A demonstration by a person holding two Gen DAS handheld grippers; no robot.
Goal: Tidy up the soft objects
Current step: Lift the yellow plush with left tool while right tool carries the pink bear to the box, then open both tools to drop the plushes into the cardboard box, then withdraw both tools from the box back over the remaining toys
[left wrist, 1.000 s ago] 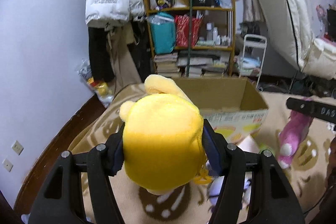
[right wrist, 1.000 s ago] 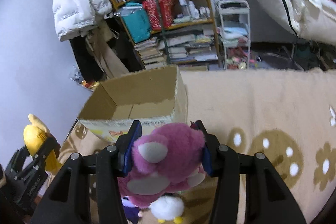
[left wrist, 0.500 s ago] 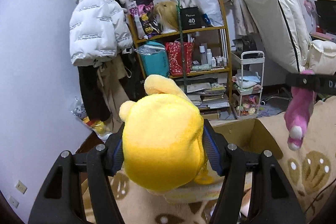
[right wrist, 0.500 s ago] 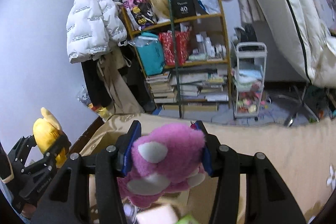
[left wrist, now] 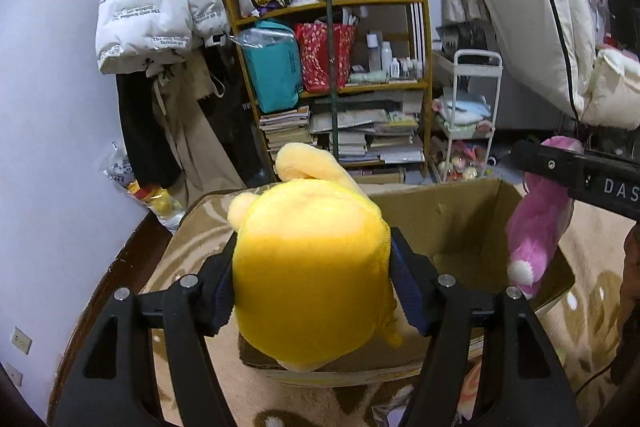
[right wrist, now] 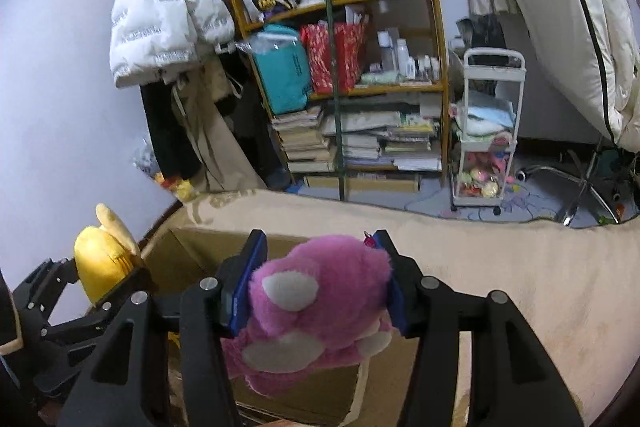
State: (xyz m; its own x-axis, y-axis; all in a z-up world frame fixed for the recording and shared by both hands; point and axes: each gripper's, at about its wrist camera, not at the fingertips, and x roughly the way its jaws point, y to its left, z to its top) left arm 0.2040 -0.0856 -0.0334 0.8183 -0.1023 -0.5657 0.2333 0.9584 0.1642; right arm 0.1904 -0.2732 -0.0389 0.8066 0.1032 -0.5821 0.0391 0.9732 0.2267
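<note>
The yellow plush (left wrist: 312, 271) sits clamped between the pads of the left gripper (left wrist: 314, 281), hanging over the near rim of the open cardboard box (left wrist: 460, 223). Beside it, the pink plush (right wrist: 316, 311) is pinched in the right gripper (right wrist: 316, 287) above the same box, toward its right side. Both sets of jaws have just been opening a little, yet each toy remains between its pads and pressed by them.

The step in hand looks like delivery: 2 soft toys brought over 1 container, about to be let go. The next move calls for spreading each pair of jaws wide enough for the plush to fall, with each toy fully inside the rim first; the yellow one seems to straddle the near wall and may need to go further in.

The box interior looks bare, so there is room. It rests on a beige patterned blanket (right wrist: 500, 267). The cluttered shelf (left wrist: 340, 75) and white cart (left wrist: 472, 107) stand well behind.
</note>
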